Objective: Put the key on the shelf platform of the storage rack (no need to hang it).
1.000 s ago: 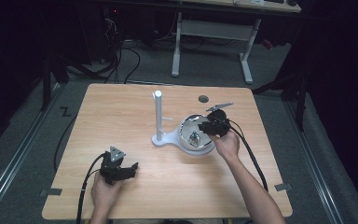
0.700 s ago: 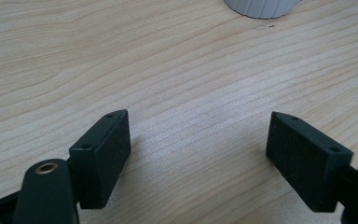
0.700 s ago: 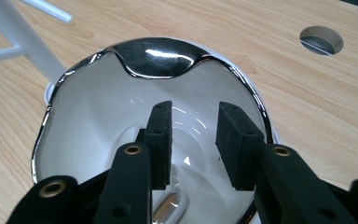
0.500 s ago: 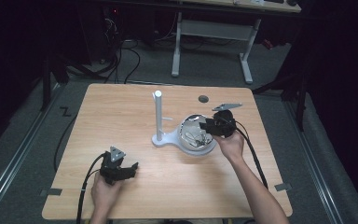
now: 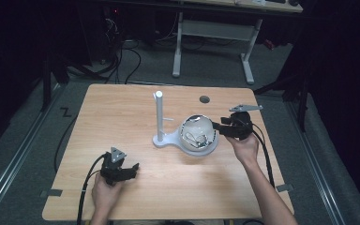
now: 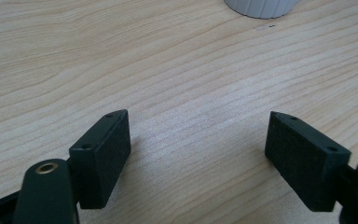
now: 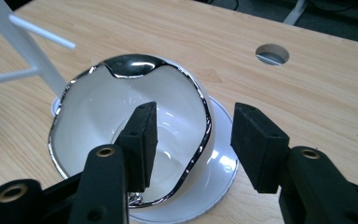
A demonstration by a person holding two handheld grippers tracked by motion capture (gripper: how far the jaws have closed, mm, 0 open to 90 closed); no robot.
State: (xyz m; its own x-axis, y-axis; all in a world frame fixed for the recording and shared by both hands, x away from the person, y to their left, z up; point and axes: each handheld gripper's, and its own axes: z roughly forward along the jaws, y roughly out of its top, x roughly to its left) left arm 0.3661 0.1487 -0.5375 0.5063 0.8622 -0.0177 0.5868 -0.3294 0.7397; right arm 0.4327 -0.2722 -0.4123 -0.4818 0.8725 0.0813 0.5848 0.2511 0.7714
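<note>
Left gripper (image 5: 132, 167): parked on table near front edge, jaws wide apart, holding nothing, unmoved. White stand (image 5: 159, 117): mid-table. Silver-rimmed bowl (image 5: 198, 132): on stand's dish. Right gripper (image 7: 193, 140): has advanced, parted jaws now straddling bowl's wall, unclosed; grasp likely imminent.

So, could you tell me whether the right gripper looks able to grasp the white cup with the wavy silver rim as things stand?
Probably yes: the right gripper is open, its jaws straddling the white cup's wavy silver rim, with nothing between.
</note>
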